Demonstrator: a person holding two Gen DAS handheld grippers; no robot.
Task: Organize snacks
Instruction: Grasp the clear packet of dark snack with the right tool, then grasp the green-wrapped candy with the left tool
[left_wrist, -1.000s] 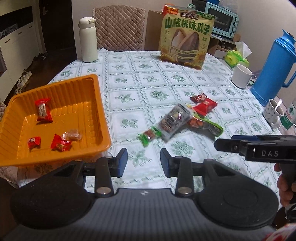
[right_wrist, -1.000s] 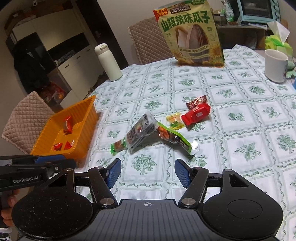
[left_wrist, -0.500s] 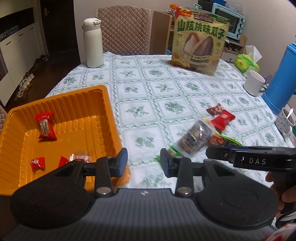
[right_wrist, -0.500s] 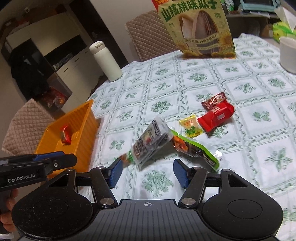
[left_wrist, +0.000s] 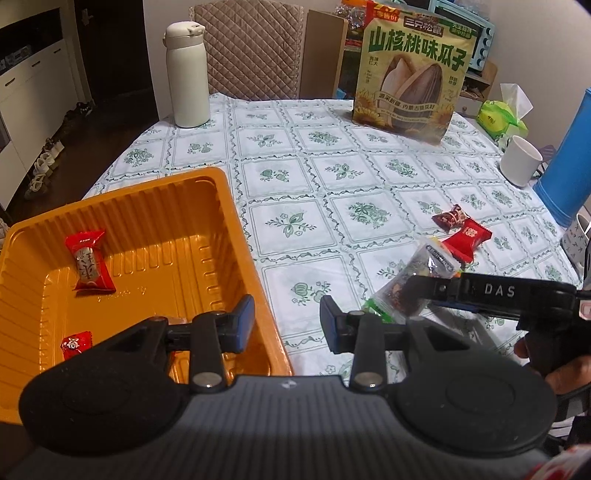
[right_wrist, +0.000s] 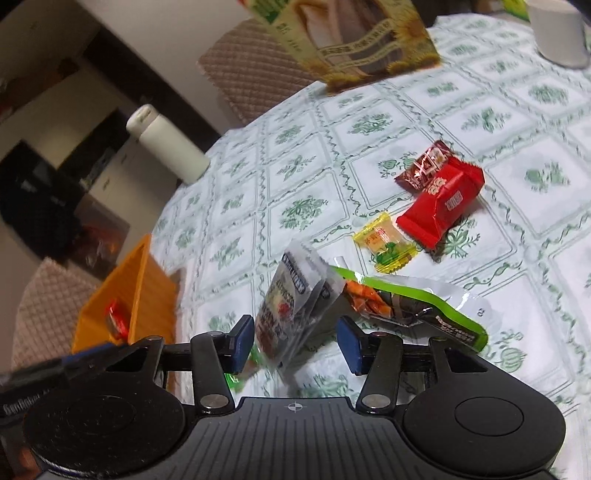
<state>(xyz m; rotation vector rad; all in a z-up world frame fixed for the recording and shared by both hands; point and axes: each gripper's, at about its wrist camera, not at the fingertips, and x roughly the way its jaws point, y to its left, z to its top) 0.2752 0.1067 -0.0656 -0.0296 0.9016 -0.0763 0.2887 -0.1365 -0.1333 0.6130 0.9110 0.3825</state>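
An orange tray (left_wrist: 229, 236) sits at the table's left edge with three red candies, one at the back (left_wrist: 88, 262). My left gripper (left_wrist: 286, 323) is open and empty over the tray's right rim. My right gripper (right_wrist: 293, 345) is open, its fingers either side of a clear grey snack packet (right_wrist: 291, 299), not touching it. The packet also shows in the left wrist view (left_wrist: 417, 280) under the right gripper's body. A green packet (right_wrist: 413, 306), a yellow candy (right_wrist: 384, 243), a red packet (right_wrist: 439, 206) and a dark red candy (right_wrist: 424, 166) lie beyond.
A large sunflower-seed bag (left_wrist: 413, 77) stands at the table's back. A white flask (left_wrist: 186, 74), a white mug (left_wrist: 521, 160) and a blue thermos (left_wrist: 569, 162) stand around the edges. The orange tray (right_wrist: 122, 295) is left of the snacks.
My right gripper has moved forward and down so the clear grey packet now lies between its fingers. My left gripper has moved left over the tray's rim. Both stay open.
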